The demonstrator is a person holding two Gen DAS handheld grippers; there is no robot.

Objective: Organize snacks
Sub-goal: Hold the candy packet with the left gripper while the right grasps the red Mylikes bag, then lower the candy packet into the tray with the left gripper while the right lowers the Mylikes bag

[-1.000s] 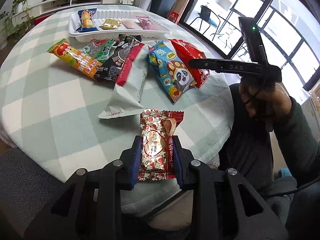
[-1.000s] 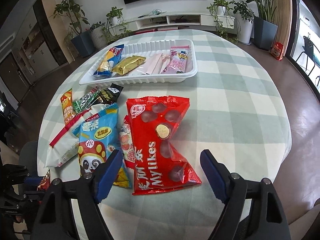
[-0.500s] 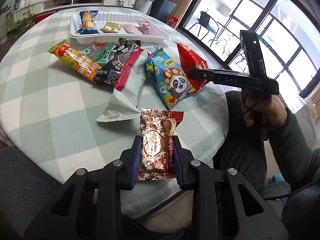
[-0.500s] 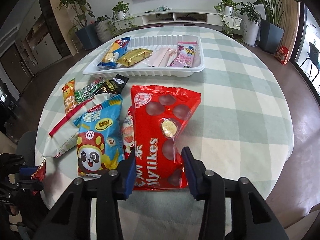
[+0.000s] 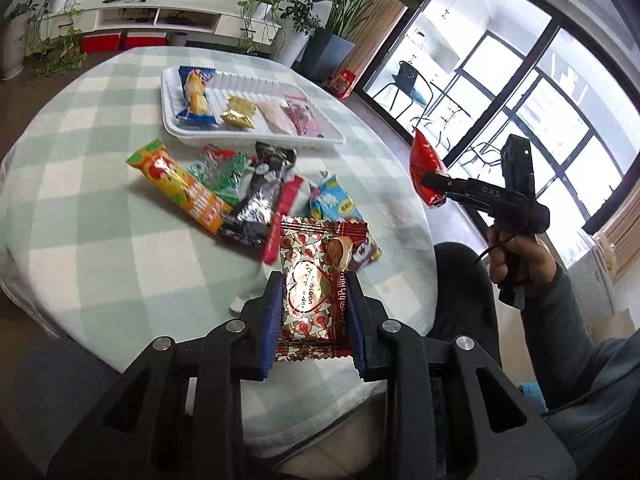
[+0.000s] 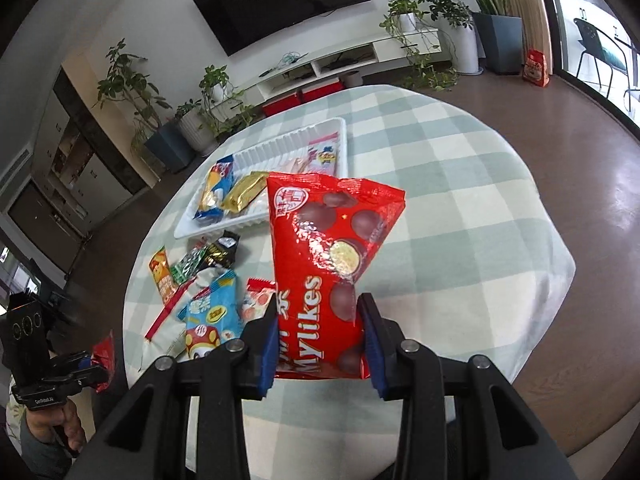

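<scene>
Currently both grippers carry a packet clear of the round table with the green-and-white checked cloth [image 6: 460,184], so the step in hand is judged to be the transfer to the white ribbed plastic tray [image 5: 256,136] at the far side.

Procedure for the transfer:
1. Keep each packet raised above the loose snacks lying between the grippers and the tray, notably the long orange wrapper [image 5: 180,188] and the light-blue panda-print bag [image 6: 210,316].
2. Bring one gripper in at a time; the tray is narrow and four packets already lie in it side by side.
3. Aim for bare tray floor. The far end past the pink packet [image 5: 304,116] appears free in the left wrist view.
4. Lower until the packet rests on the tray, then part the jaws.

Condition of the held items:
- The left gripper [image 5: 314,316] has its blue pads clamped on the two long edges of the small red-and-gold foil packet with a heart print [image 5: 310,292]. The packet stands up from the jaws, its top seal leaning towards the table.
- The right gripper [image 6: 320,344] has its jaws pressed on the lower part of the glossy red Mylikes bag printed with chocolate balls [image 6: 324,264]. The bag is pinched narrow at the grip and fans out wide above, so it will likely flop when tilted.
</scene>
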